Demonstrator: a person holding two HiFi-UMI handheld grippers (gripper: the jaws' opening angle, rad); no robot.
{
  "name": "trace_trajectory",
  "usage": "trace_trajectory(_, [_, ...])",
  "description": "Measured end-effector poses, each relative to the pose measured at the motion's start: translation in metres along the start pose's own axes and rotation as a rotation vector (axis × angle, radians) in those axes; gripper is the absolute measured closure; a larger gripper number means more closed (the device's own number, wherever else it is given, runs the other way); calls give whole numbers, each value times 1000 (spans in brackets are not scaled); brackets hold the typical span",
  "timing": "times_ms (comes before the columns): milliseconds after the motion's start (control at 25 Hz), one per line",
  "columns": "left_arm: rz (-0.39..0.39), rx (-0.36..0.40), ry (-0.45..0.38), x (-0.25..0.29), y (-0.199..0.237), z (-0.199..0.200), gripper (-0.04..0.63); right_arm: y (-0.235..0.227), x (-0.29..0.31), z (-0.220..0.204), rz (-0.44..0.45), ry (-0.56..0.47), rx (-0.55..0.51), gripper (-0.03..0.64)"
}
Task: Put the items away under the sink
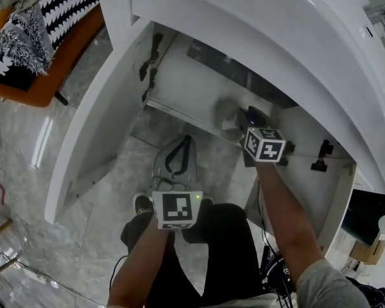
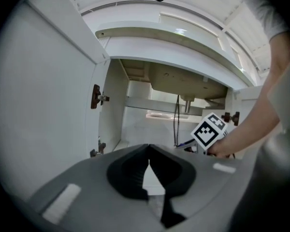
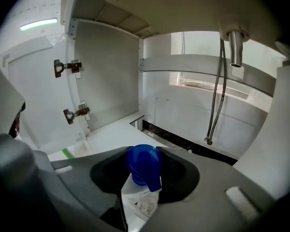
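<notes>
The cabinet under the sink stands open, with its white floor (image 3: 111,133) bare. My right gripper (image 3: 144,152) is shut on a white bottle with a blue cap (image 3: 144,167), and the cap pokes up between the jaws. In the head view that right gripper (image 1: 244,123) reaches into the cabinet's right half with the blue cap (image 1: 254,115) at its tip. My left gripper (image 1: 182,140) hangs lower, in front of the cabinet's threshold. Its fingertips touch in the left gripper view, so the left gripper (image 2: 149,148) is shut, and I see nothing between the jaws. The right gripper's marker cube (image 2: 209,131) shows ahead to the right.
The left cabinet door (image 1: 93,130) swings wide open, with hinges (image 3: 67,66) on the side wall. A drain pipe (image 3: 236,45) and two hanging hoses (image 3: 215,100) occupy the cabinet's back right. An orange bench with cushions (image 1: 42,40) stands on the marble floor at far left.
</notes>
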State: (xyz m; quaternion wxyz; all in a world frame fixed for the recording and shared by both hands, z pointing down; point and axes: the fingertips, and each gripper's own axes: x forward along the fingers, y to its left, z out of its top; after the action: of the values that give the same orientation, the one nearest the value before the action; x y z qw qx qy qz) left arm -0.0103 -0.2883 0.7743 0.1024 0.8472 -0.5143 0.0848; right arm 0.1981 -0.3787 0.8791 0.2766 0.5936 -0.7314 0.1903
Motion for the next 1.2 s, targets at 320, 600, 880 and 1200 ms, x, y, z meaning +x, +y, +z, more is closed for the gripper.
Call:
trace_trajectory(320, [1,18,28,-5,-10,-5,583,3,-3,-8,14,27,-6,398])
trace_trajectory(600, [4,39,92,-25,-15,15,583,1,-41,14,5,-15,4,308])
trace_trajectory(880, [-18,-2,171,-55,-29,96,583,28,-129,46,66,19,83,311])
trace_trajectory(1200, [-88,-6,238,-102,-44,216,583,77,-287,125,206,54,66,353])
